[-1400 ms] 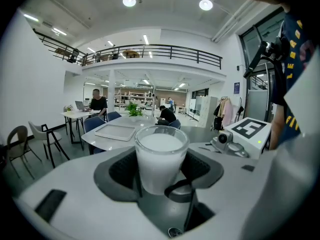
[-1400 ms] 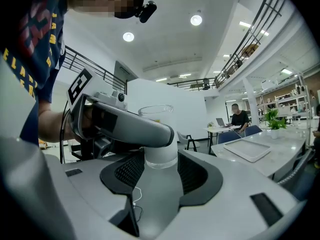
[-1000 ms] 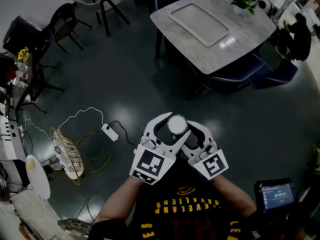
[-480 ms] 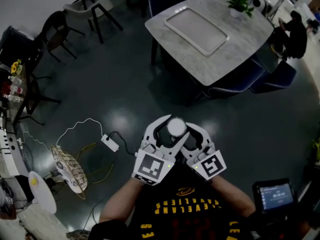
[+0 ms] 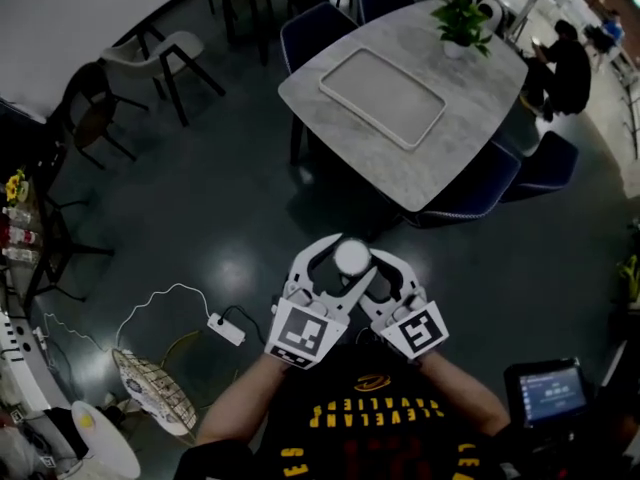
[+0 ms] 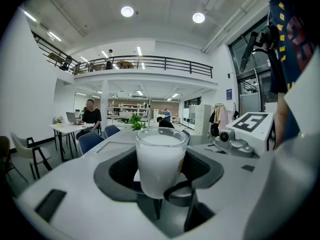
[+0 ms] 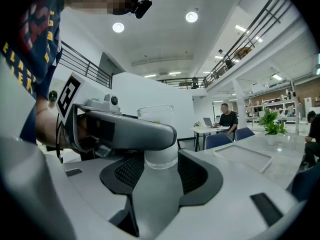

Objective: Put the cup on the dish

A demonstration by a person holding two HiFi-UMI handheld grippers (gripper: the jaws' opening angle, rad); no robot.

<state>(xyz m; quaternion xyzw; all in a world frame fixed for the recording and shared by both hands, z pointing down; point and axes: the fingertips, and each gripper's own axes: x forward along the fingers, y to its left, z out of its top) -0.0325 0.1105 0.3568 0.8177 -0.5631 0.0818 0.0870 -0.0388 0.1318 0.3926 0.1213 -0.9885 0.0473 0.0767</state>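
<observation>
Cup (image 5: 353,256) hung in mid-air over the dark floor (image 5: 200,218), well short of the marble table (image 5: 470,118). Open floor lay between the person and the table's near edge, where blue chairs (image 5: 470,193) were tucked in. A power strip (image 5: 225,328) and its cable lay off to the left. One cup, one rectangular dish (image 5: 382,96) on the table, one potted plant (image 5: 458,18), two grippers. The left gripper (image 6: 160,151) stood wide, its pads clamped on the cup's sides. The right gripper (image 7: 161,159) crossed under it, jaws set against the cup's base.
</observation>
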